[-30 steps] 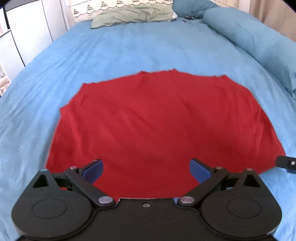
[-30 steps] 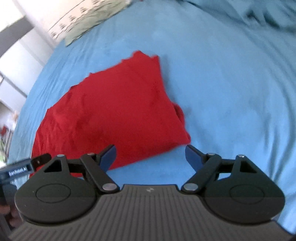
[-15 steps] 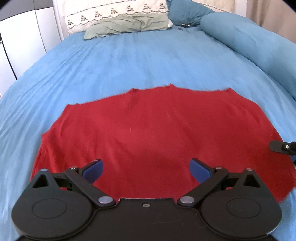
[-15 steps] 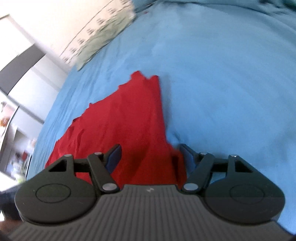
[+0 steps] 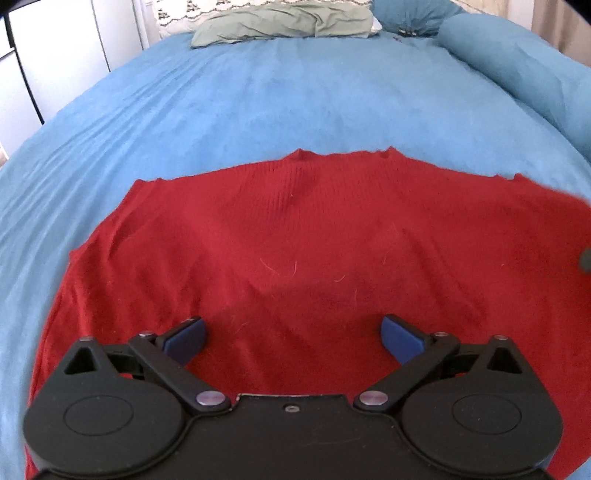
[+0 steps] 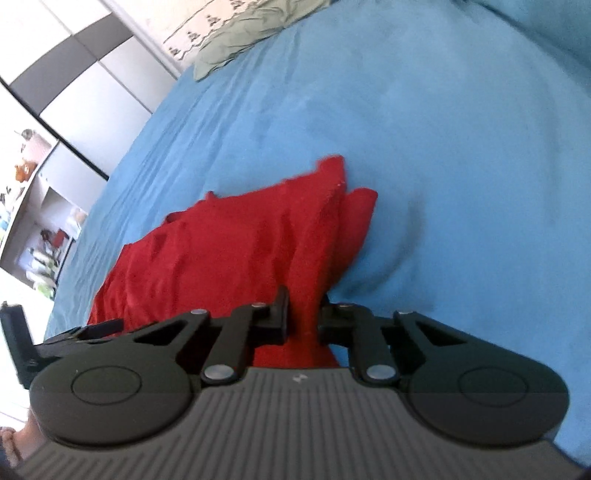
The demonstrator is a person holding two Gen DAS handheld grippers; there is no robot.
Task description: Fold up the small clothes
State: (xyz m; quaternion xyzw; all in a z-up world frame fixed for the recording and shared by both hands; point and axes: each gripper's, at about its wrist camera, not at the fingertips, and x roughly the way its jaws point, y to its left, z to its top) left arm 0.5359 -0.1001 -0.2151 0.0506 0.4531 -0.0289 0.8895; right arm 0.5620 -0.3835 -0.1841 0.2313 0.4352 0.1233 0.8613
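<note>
A red knit garment (image 5: 314,229) lies spread flat on the blue bed cover (image 5: 258,103). My left gripper (image 5: 293,338) hovers low over the garment's near part, open, its blue pads (image 5: 184,338) wide apart with only flat cloth beneath them. In the right wrist view the garment (image 6: 229,243) runs away to the left. My right gripper (image 6: 303,314) is at its right edge, jaws closing, and a bunched fold of the red cloth is pinched between the fingers (image 6: 280,314). The cloth rises in a ridge from that pinch.
A grey-green pillow (image 5: 280,18) and a patterned one lie at the head of the bed. A blue bolster (image 5: 517,55) runs along the right side. White wardrobe doors (image 5: 66,44) stand to the left, with cluttered shelves (image 6: 37,206) beyond.
The right gripper slid onto the garment's right edge and its jaws closed on the cloth, which now bunches up. The left gripper moved forward and lower over the garment, still open.
</note>
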